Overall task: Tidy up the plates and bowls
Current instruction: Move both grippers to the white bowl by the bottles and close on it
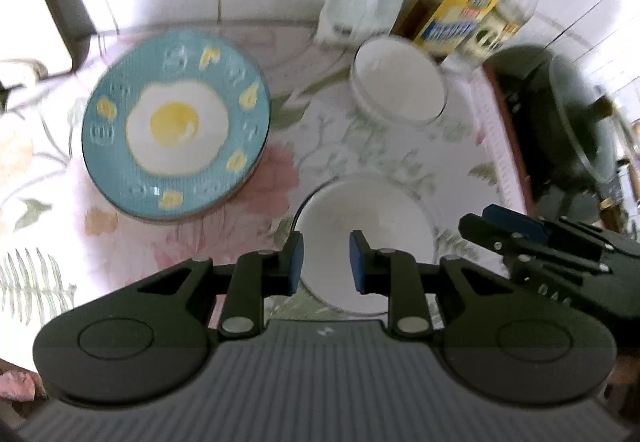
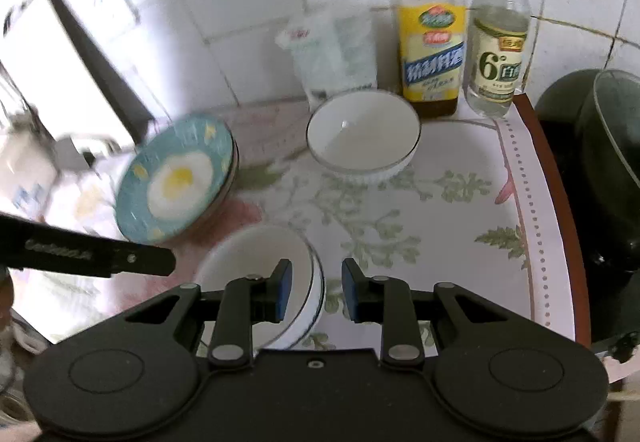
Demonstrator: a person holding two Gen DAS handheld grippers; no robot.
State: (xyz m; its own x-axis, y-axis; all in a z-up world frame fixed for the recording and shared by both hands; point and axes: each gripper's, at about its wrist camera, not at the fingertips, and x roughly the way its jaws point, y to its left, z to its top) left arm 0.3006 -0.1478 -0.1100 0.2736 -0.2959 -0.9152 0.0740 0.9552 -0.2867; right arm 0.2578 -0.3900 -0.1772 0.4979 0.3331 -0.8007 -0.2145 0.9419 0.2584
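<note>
Both claws hang over the near white bowl (image 2: 260, 282) on the flowered desk (image 2: 420, 226), and both are released, holding nothing. In the right wrist view the right claw (image 2: 316, 290) has its left finger inside the bowl and its right finger outside, so the bowl's right rim sits in the gap between the pads; whether a pad touches the rim cannot be told. In the left wrist view the left claw (image 1: 326, 262) straddles the same bowl's near-left rim (image 1: 366, 242), and the right claw shows just beside it at the frame's right edge. The chief risk is the two claws crowding one bowl: if both close or lift at once they may knock together or tip it. A thin, smooth rim could also slip from the pads if only the edge is pinched, and the bowl would drop back on the desk. The second white bowl (image 2: 364, 137) stands farther back, close in front of two bottles (image 2: 434, 41), so carrying the near bowl to stack there could bump them. The blue egg plate (image 2: 180, 177) lies to the left, seemingly on top of another plate, apart from both bowls.
</note>
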